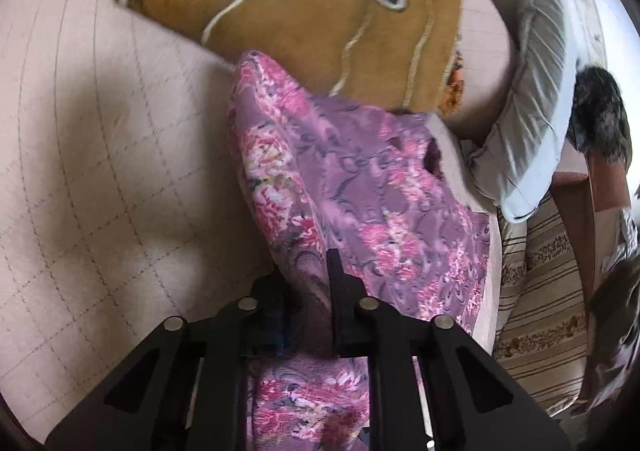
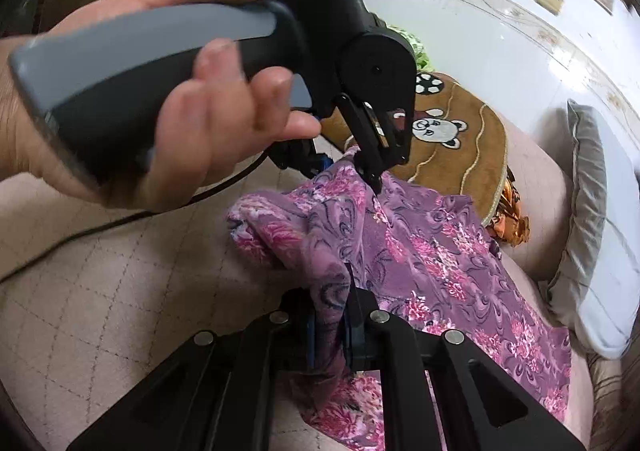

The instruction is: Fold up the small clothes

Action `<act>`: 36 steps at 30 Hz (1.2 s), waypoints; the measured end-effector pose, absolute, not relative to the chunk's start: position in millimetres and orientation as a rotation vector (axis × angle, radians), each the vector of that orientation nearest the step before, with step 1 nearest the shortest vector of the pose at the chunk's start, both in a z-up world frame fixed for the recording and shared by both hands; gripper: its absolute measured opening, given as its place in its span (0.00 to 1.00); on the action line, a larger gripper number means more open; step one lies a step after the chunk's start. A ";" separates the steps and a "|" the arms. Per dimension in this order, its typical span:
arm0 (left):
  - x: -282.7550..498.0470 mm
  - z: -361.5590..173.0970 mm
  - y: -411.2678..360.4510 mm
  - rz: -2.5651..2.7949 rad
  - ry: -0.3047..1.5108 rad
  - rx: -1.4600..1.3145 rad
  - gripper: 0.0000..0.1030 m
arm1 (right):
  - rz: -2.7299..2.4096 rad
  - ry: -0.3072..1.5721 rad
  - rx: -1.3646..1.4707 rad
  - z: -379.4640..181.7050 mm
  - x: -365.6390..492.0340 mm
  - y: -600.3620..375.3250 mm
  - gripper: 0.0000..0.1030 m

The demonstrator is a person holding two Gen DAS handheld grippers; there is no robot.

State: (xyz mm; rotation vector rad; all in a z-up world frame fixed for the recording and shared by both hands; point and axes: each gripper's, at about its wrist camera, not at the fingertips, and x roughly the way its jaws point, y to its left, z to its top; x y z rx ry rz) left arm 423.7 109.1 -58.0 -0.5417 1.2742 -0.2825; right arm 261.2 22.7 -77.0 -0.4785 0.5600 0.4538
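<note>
A purple garment with pink flowers [image 1: 360, 179] lies bunched on a quilted beige cover [image 1: 80, 171]. My left gripper [image 1: 308, 283] is shut on a raised fold of it, and the cloth runs up between the two black fingers and hangs below them. In the right wrist view the same garment [image 2: 432, 251] spreads to the right. My right gripper [image 2: 334, 307] is shut on a gathered edge at its near side. A hand [image 2: 192, 131] holds the left gripper [image 2: 374, 181], whose tips pinch the garment's far edge.
A brown blanket with a bear picture [image 1: 320, 19] lies just beyond the garment. A grey and white pillow [image 1: 532, 99] stands at the right, with striped fabric [image 1: 540, 291] below it. A black cable [image 2: 100, 227] trails across the cover [image 2: 120, 291] at the left.
</note>
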 end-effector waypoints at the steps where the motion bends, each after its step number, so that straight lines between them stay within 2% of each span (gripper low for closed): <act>1: 422.1 -50.4 103.3 -0.288 1.263 -0.527 0.12 | 0.456 0.561 -0.459 -74.5 260.5 19.4 0.08; 8: 421.2 0.2 60.5 -0.347 1.188 -0.470 0.12 | 0.434 0.543 -0.277 -44.7 256.1 -26.7 0.08; 16: 419.7 43.9 -47.8 -0.453 1.155 -0.337 0.09 | 0.348 0.564 -0.018 -23.3 246.3 -121.4 0.08; 22: 423.2 22.8 -131.3 -0.510 1.229 -0.276 0.06 | 0.282 0.632 0.162 -39.4 240.9 -198.7 0.07; 30: 432.9 -58.6 -216.1 -0.396 1.420 -0.115 0.06 | 0.282 0.765 0.385 -93.5 233.5 -258.3 0.08; 33: 432.5 -69.5 -222.1 -0.362 1.442 -0.087 0.07 | 0.284 0.805 0.431 -108.5 232.0 -269.9 0.16; 35: 432.5 -65.1 -225.8 -0.375 1.451 -0.075 0.16 | 0.297 0.815 0.454 -113.9 228.3 -277.3 0.23; 36: 432.9 -59.1 -226.9 -0.399 1.461 -0.074 0.28 | 0.306 0.822 0.470 -115.4 226.3 -282.0 0.33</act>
